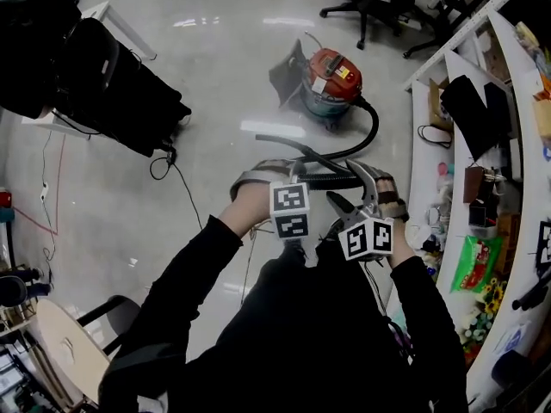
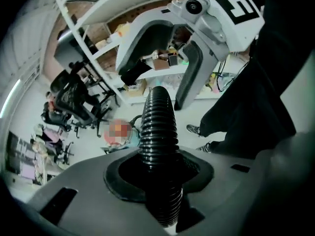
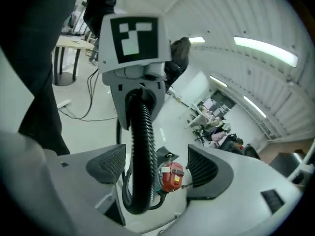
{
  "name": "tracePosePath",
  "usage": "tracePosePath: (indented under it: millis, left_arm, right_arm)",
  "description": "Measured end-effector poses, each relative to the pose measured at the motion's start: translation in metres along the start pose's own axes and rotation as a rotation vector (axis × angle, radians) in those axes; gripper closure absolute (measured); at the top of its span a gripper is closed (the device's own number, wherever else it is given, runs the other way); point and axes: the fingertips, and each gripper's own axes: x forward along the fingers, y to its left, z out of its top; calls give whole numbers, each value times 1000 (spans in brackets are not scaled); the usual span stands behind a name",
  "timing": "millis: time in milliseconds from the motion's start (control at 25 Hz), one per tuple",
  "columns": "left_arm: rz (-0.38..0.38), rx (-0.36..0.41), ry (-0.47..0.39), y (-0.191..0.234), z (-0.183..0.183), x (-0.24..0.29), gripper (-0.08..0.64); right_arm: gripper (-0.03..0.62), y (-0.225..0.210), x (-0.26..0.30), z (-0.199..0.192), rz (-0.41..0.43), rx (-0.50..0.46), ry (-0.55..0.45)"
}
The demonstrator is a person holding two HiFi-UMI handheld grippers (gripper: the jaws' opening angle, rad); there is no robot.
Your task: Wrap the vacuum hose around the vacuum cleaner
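Your left gripper [image 2: 158, 173] has its jaws closed tight on the hose [image 2: 157, 124]. The ribbed black tube stands straight up out of the pinch.

Your right gripper [image 3: 155, 166] has its jaws spread wide. The hose runs between them, close to the pad at 9 o'clock, and neither pad presses on it.

In the head view you hold both grippers side by side in front of your chest, with the hose lying across their tips.

The vacuum [image 1: 331, 84] stands on the floor [image 1: 215, 76] at 12 o'clock from your grippers, well apart from them. The hose leaves the vacuum's 4 o'clock side, bows out toward 3 o'clock and curves back to your jaws in one loose loop.

The red lid carries a yellow label [image 1: 343, 71], but its print is too small to read. The cube [image 1: 291, 211] on each gripper shows only black-and-white square markers.

On the shelf [image 1: 516, 170] at 3 o'clock lies a green packet [image 1: 476, 265] with a red picture. Its writing is not legible.
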Motion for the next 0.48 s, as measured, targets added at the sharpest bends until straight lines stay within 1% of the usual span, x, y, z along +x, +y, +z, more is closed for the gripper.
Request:
tracePosePath:
  millis: [40, 80, 120, 160, 200, 240, 280, 320, 360, 400, 440, 480]
  left_arm:
    - [-5, 31, 0, 7, 13, 0, 411]
    - [-8, 54, 0, 15, 27, -1, 411]
    - [-12, 72, 0, 23, 39, -1, 411]
    - [-17, 84, 2, 30, 50, -2, 411]
    - [-22, 87, 6, 37, 58, -1, 410]
    - [-21, 80, 8, 43, 65, 0, 410]
    - [-11, 62, 6, 50, 70, 2, 410]
    - [15, 40, -4, 59, 74, 4, 408]
    - [65, 21, -22, 71, 77, 5, 408]
    - [143, 6, -47, 86, 80, 4, 408]
    - [237, -13, -74, 103, 82, 3, 390]
    - [322, -54, -100, 118, 81, 2, 344]
  right_arm:
    - [201, 3, 8, -1, 28, -19, 9]
    - [201, 2, 16, -8, 32, -40, 37]
    - [201, -2, 24, -18, 11, -66, 78]
    - [203, -11, 30, -28, -33, -90, 117]
    - [232, -24, 33, -37, -88, -101, 142]
    - [367, -39, 35, -43, -133, -91, 148]
    - [439, -51, 36, -47, -153, -64, 142]
    - [439, -62, 38, -50, -152, -29, 131]
    - [439, -70, 41, -54, -142, 11, 120]
    - [439, -79, 46, -60, -128, 61, 115]
    - [438, -88, 52, -69, -113, 123, 116]
    - [432, -98, 57, -81, -100, 195, 121]
